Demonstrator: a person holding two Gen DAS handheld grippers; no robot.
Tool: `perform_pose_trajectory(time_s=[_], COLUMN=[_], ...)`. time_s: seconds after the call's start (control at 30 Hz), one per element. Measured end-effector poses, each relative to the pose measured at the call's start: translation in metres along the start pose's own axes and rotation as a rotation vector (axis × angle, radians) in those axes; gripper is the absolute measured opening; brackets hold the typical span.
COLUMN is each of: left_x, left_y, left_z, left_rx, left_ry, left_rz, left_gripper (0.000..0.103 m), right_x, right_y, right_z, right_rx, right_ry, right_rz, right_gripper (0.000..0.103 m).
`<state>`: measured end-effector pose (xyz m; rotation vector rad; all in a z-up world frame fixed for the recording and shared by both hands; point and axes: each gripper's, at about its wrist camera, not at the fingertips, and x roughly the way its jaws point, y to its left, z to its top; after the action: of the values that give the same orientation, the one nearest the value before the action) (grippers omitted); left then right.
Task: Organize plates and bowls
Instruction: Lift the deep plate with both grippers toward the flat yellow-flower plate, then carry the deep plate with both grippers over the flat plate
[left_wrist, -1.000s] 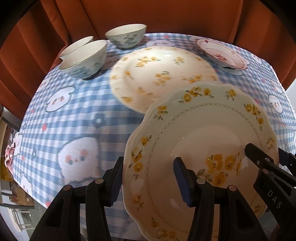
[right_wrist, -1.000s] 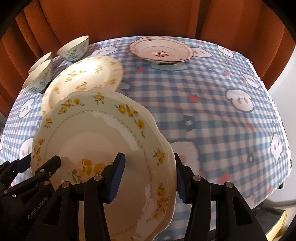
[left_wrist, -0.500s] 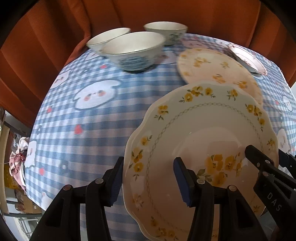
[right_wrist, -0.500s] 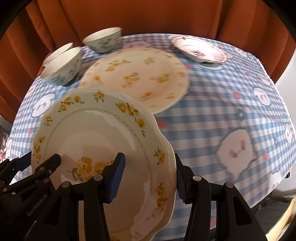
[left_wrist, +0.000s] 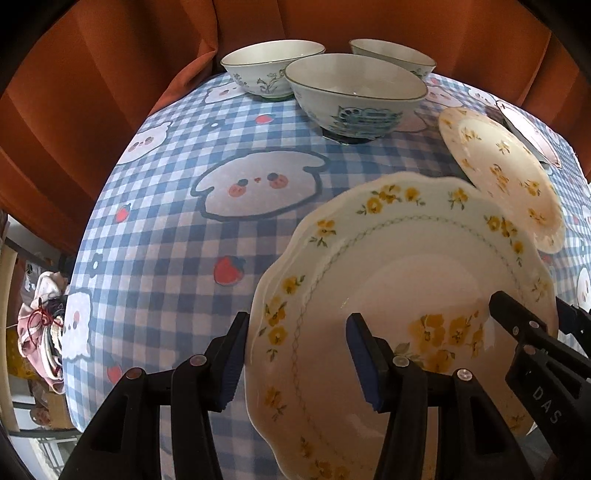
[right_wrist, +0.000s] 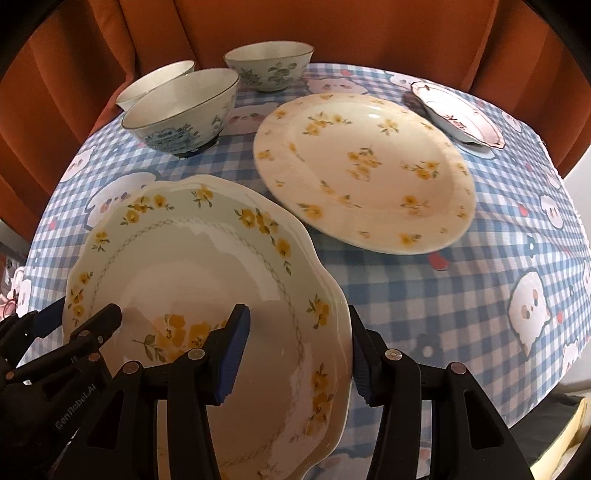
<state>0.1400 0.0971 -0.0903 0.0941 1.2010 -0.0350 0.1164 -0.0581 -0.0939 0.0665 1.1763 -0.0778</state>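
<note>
both claws pinch one scalloped yellow-flower plate (left_wrist: 402, 295) above the checked tablecloth (left_wrist: 177, 229): the left gripper (left_wrist: 297, 356) straddles its left rim, the right gripper (right_wrist: 299, 352) its right rim. just beyond lies a round floral plate (right_wrist: 364, 171), then a small red-patterned dish (right_wrist: 458, 114). three blue-patterned bowls (right_wrist: 181, 109) stand at the table's far left.

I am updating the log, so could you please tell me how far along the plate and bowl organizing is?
Nothing looks grouped yet. In hand: the scalloped yellow-flower plate, gripped at opposite rims by the left gripper and right gripper. Left: the round floral plate, the red-patterned dish and three bowls stand unstacked on the checked tablecloth.
</note>
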Motion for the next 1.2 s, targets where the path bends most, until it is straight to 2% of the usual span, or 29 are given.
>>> perform_pose_trajectory(time_s=[0.27, 0.3, 0.37, 0.47, 0.53, 0.57, 0.63, 0.73, 0.83, 1.03, 1.2], left_x=[0.006, 0.006, 0.005, 0.007, 0.008, 0.008, 0.009, 0.005, -0.002, -0.032, -0.052], left_y=[0.003, 0.002, -0.001, -0.004, 0.000, 0.002, 0.009, 0.016, 0.018, 0.016, 0.015], left_z=[0.013, 0.013, 0.012, 0.010, 0.009, 0.008, 0.008, 0.006, 0.006, 0.006, 0.011], left_rx=[0.018, 0.027, 0.044, 0.049, 0.028, 0.014, -0.016, -0.049, -0.059, -0.083, -0.115], left_ry=[-0.052, -0.053, -0.053, -0.035, -0.022, -0.015, 0.009, 0.025, 0.033, -0.012, -0.068], left_rz=[0.013, 0.011, -0.003, -0.005, 0.012, 0.013, -0.012, -0.042, -0.055, -0.042, -0.072], left_gripper=[0.055, 0.057, 0.069, 0.076, 0.079, 0.081, 0.083, 0.083, 0.083, 0.083, 0.083], right_x=[0.014, 0.016, 0.018, 0.020, 0.017, 0.015, 0.011, 0.004, -0.006, -0.028, -0.048], right_y=[0.007, 0.007, 0.006, 0.007, 0.010, 0.010, 0.010, 0.010, 0.011, 0.009, 0.002], right_z=[0.009, 0.010, 0.010, 0.011, 0.011, 0.011, 0.012, 0.013, 0.013, 0.017, 0.023], right_rx=[0.022, 0.028, 0.038, 0.029, 0.010, 0.004, -0.005, -0.021, -0.046, -0.068, -0.047], right_ry=[0.032, 0.033, 0.042, 0.046, 0.035, 0.026, 0.008, -0.010, -0.029, -0.065, -0.096], right_rz=[-0.019, -0.014, -0.006, 0.000, -0.002, -0.009, -0.014, -0.011, -0.018, 0.009, 0.035], right_gripper=[0.054, 0.054, 0.055, 0.058, 0.070, 0.073, 0.084, 0.091, 0.092, 0.093, 0.093])
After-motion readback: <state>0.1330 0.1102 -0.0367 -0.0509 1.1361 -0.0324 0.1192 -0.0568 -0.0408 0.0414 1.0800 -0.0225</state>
